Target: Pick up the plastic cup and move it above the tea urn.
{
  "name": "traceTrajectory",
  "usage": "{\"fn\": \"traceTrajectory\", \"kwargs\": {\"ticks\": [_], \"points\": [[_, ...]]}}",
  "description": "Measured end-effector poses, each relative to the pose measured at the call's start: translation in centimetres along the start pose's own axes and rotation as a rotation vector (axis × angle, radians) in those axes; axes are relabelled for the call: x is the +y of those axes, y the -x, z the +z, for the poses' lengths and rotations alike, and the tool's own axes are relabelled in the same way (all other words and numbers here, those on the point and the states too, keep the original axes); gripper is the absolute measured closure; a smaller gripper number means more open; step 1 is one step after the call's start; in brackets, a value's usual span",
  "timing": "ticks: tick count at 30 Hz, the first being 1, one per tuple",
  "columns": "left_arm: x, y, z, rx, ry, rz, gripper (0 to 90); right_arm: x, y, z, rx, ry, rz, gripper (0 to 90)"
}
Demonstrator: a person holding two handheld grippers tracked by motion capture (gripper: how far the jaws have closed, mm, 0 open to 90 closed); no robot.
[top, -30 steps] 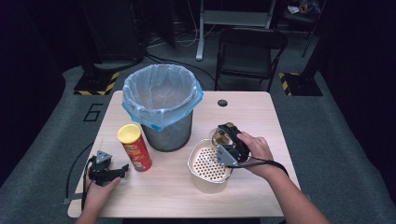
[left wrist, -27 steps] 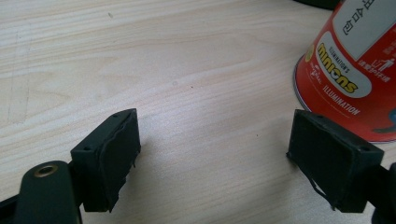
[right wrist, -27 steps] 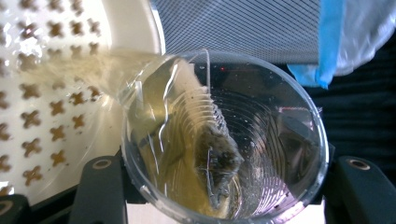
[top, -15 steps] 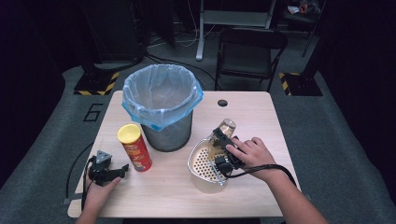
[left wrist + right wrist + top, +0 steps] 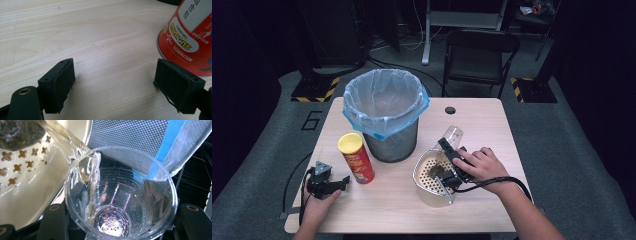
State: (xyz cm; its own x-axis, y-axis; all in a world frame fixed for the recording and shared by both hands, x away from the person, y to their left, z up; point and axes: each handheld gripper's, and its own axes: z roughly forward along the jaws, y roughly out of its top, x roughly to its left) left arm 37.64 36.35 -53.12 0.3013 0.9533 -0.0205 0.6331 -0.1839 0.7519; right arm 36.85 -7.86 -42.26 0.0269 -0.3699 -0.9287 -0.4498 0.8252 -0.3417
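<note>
R gripper (image 5: pixel 452 162) tips clear ribbed plastic cup (image 5: pixel 120 202) over perforated strainer (image 5: pixel 424 187).

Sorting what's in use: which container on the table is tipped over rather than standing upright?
The clear plastic cup in the right gripper, tilted; chip can and bin stand upright.

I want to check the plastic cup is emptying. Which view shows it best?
The right gripper view: the cup is seen mouth-on, liquid streaming over its rim into the strainer. The high view shows the cup small and tilted, in the right claw.
</note>
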Motion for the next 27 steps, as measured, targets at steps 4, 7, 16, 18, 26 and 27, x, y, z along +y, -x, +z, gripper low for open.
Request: {"fn": "traceTrajectory", "kwargs": {"ticks": [4, 7, 16, 18, 26, 27], "points": [[0.0, 0.0, 0.0, 0.0, 0.0, 0.0, 16.4, 0.01, -0.1, -0.06, -0.01, -0.002, 0.017, 37.1], [0.0, 0.0, 0.0, 0.0, 0.0, 0.0, 16.4, 0.11, -0.04, -0.2, -0.012, 0.001, 0.008, 37.2], [0.0, 0.0, 0.0, 0.0, 0.0, 0.0, 16.4, 0.27, 0.12, -0.32, -0.021, 0.012, -0.01, 37.2], [0.0, 0.0, 0.0, 0.0, -0.001, 0.001, 16.4, 0.3, 0.14, -0.32, -0.022, 0.018, -0.005, 37.2], [0.0, 0.0, 0.0, 0.0, -0.001, 0.001, 16.4, 0.33, 0.22, -0.38, -0.025, 0.021, 0.005, 37.1], [0.0, 0.0, 0.0, 0.0, 0.0, 0.0, 16.4, 0.34, 0.2, -0.38, -0.024, 0.022, 0.004, 37.0]]}}
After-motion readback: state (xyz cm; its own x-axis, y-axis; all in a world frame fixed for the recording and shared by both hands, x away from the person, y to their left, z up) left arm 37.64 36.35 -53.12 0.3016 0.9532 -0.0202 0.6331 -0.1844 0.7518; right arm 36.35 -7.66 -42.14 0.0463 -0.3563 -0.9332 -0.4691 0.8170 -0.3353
